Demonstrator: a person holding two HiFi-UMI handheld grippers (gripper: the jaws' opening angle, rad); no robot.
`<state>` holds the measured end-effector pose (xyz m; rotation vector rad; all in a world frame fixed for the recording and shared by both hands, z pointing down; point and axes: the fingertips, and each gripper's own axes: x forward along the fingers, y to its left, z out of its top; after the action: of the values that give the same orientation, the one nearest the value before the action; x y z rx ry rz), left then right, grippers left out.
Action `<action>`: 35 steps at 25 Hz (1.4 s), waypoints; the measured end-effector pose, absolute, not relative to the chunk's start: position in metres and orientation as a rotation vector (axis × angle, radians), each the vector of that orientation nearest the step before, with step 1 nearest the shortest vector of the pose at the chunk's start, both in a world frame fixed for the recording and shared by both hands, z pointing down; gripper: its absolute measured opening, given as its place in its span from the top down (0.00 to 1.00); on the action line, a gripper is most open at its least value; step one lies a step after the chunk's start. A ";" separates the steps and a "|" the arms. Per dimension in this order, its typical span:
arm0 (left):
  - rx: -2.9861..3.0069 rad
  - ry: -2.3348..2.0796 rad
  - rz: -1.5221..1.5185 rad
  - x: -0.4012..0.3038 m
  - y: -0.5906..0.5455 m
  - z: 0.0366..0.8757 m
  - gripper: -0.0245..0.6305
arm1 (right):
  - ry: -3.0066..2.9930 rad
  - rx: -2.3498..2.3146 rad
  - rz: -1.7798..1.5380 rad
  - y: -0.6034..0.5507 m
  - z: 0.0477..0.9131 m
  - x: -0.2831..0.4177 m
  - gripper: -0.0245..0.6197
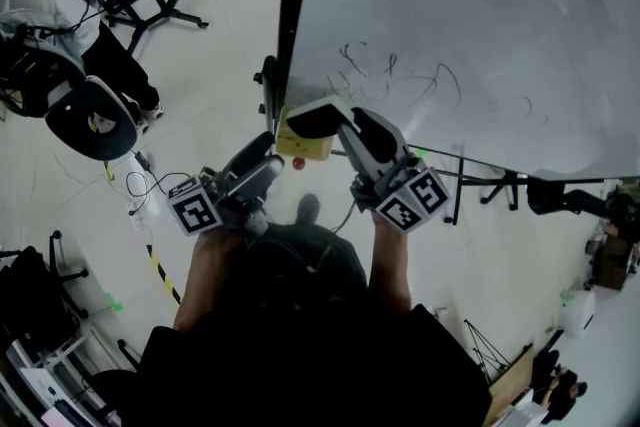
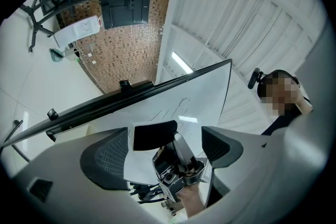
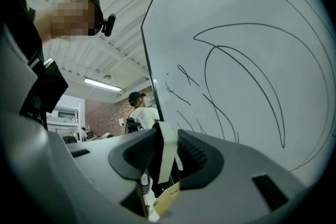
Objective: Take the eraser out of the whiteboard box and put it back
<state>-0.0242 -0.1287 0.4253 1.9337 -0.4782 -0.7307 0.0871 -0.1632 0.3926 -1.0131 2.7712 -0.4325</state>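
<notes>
Just off the bottom-left corner of the whiteboard [image 1: 450, 15], the right gripper [image 1: 348, 130] has its jaws clamped on the eraser [image 1: 312, 118]. It's held in the air just above the yellow box [image 1: 303, 147] by the board's frame, so it's out of the box, and I can't tell if the two touch. Right gripper view shows the eraser edge-on btw the pads, a white slab pinched across its thin dimension, w/ a bit of the yellow box showing under it. Left gripper [image 1: 268, 155] sits beside, jaws apart, nothing btw them; its view looks through the gap at the eraser's black face and the other gripper behind it. Handling, as a guess: light, white back stiff, black side prob. felt w/ some give, so it shouldn't slip but could pivot if pinched near one end. Current grip looks close to one edge, ok for sth this light. Not fragile; a drop only costs a re-pick. For putting it back I'd grip the hard flat sides, line the long axis up w/ the box opening, and release only once seated.
</notes>
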 end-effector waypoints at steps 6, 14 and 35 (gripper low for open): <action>1.935 -0.477 -0.731 -0.023 -0.128 0.426 0.31 | 2.823 -1.028 -0.405 -0.164 0.400 0.085 0.74; 1.946 -0.473 -0.717 -0.020 -0.128 0.425 0.31 | 2.896 -1.026 -0.377 -0.161 0.409 0.078 0.74; 1.905 -0.499 -0.729 -0.027 -0.127 0.436 0.31 | 3.071 -1.066 -0.349 -0.160 0.450 0.067 0.74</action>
<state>-0.0275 -0.1273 0.4359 1.9052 -0.4992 -0.7293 0.0670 -0.1604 0.4503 -1.0660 3.0714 -0.3486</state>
